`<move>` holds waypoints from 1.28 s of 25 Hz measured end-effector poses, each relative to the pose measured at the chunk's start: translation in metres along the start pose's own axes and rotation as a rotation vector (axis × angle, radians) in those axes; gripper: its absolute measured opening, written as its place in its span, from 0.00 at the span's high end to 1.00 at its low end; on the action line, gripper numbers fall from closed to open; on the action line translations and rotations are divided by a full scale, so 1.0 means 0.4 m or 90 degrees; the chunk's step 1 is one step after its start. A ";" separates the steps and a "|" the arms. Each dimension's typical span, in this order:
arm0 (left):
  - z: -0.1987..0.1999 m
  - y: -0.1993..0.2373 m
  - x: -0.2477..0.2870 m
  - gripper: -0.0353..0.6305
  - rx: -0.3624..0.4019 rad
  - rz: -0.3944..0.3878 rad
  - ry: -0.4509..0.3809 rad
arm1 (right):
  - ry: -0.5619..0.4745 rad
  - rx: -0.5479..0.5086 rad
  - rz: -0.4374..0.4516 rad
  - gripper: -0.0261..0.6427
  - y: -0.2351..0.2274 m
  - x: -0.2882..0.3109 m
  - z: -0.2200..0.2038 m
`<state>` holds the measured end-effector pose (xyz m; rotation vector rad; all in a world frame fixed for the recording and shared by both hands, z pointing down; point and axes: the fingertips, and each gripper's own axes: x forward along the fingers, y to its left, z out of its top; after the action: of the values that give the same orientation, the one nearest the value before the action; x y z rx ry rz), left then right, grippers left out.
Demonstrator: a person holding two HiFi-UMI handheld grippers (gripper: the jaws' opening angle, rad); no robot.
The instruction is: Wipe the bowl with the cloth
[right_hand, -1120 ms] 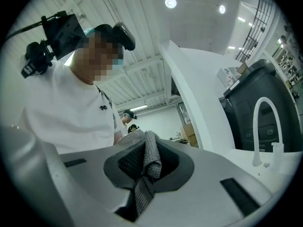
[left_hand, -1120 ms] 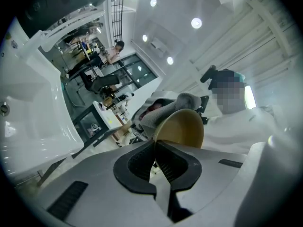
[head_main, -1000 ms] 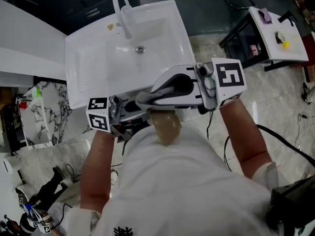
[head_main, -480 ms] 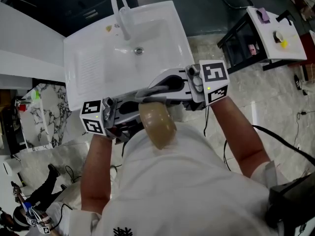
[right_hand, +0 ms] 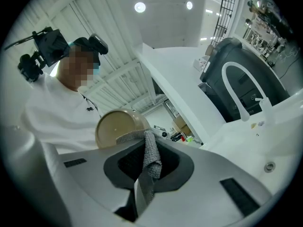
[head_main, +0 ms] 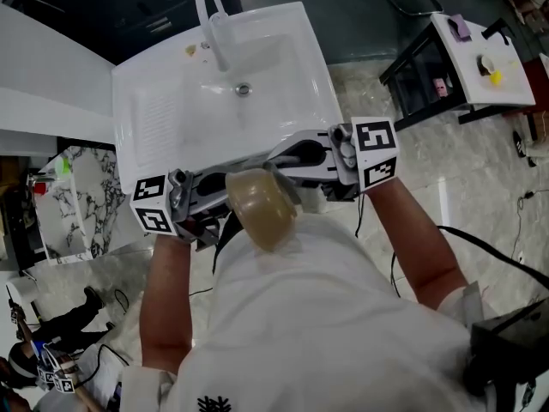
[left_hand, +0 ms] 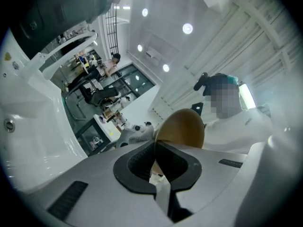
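Note:
A tan bowl is held up in front of the person's chest, just in front of the white sink. My left gripper is shut on the bowl's rim; in the left gripper view the bowl stands on edge just past the pinched jaws. My right gripper comes in from the right and is shut on a grey cloth, which lies against the rim of the bowl. In the head view the cloth is mostly hidden by the grippers.
The sink has a curved white faucet and a drain. A small white table with small items stands at the right. Black cables run over the marble floor.
Both grippers and the bowl have shifted left and slightly up, toward the sink's front edge. The right gripper has drawn closer to the bowl; both grips are unchanged.

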<state>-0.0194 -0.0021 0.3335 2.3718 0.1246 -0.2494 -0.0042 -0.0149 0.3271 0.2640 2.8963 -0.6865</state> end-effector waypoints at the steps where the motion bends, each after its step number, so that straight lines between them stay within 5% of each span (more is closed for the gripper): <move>1: 0.009 0.003 -0.005 0.92 -0.002 0.003 -0.010 | 0.002 0.002 0.000 0.91 0.002 -0.003 -0.005; 15: 0.049 0.071 -0.046 0.92 -0.024 0.064 -0.058 | 0.037 0.016 0.061 0.91 0.094 -0.013 -0.052; 32: -0.026 0.120 -0.052 0.92 -0.085 0.077 -0.029 | -0.008 -0.056 0.098 0.91 0.154 -0.023 0.065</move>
<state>-0.0306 -0.0301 0.3776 2.2299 -0.0233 -0.2292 0.0203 0.0261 0.2794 0.4626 2.8475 -0.5318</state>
